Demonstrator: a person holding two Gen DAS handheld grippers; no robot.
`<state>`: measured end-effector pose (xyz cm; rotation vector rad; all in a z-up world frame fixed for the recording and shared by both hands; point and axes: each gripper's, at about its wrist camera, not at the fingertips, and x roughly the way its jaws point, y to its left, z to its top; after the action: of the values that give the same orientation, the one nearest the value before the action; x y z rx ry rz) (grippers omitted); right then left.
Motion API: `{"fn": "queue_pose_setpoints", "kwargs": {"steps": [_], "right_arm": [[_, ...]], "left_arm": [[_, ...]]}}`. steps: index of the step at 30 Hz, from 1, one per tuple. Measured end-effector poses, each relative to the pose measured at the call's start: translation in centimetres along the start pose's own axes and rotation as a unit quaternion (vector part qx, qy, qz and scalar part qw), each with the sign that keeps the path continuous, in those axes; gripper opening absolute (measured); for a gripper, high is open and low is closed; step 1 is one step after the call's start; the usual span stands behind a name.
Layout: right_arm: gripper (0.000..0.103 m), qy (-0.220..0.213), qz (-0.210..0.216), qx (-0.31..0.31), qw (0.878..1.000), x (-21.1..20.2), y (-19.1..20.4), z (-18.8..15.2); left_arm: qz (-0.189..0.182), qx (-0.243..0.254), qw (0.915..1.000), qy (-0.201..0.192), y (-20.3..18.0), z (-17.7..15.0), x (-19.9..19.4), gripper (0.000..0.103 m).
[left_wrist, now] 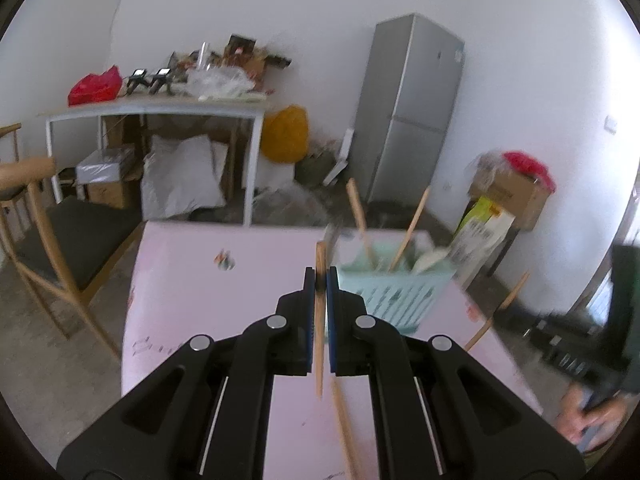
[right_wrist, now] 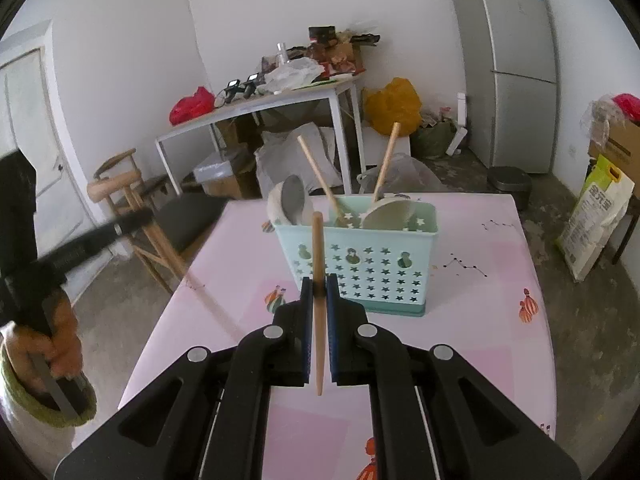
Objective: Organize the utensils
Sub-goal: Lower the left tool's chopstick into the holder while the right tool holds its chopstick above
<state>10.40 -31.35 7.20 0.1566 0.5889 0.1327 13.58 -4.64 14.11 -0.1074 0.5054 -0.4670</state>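
The left hand-held gripper (left_wrist: 320,276) is clamped on a wooden chopstick (left_wrist: 319,320), held upright above the pink counter (left_wrist: 224,304). The right hand-held gripper (right_wrist: 319,284) is clamped on a second chopstick (right_wrist: 318,304). Just beyond it, the mint utensil basket (right_wrist: 360,268) stands on the counter, holding spoons and wooden handles.

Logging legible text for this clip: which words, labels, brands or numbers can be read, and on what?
"金元宝" (likely reading, slightly soft): large characters on the white and yellow sack on the floor at the right.
Sack's smaller print: too small to read.
Sticker near the top of the fridge: too small to read.
Print on the cardboard box: blurred, unreadable.
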Motion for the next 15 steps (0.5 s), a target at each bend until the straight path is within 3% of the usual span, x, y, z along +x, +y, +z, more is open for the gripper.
{"fn": "queue_pose_setpoints", "kwargs": {"steps": [8, 11, 15], "right_arm": [[0.007, -0.014, -0.002, 0.026, 1.000, -0.4, -2.5, -0.1], [0.007, -0.018, -0.001, 0.034, 0.999, -0.2, -3.4, 0.0], [0.007, -0.021, 0.003, 0.044, 0.999, -0.2, -4.2, -0.2]], "left_arm": [[-0.049, 0.003, 0.9963, -0.070, -2.5, 5.9, -0.2, 0.004], [-0.080, -0.004, 0.9919, -0.099, -3.8, 8.5, 0.2, 0.004], [-0.094, -0.008, 0.9874, -0.127, -5.4, 10.3, 1.3, 0.004]]}}
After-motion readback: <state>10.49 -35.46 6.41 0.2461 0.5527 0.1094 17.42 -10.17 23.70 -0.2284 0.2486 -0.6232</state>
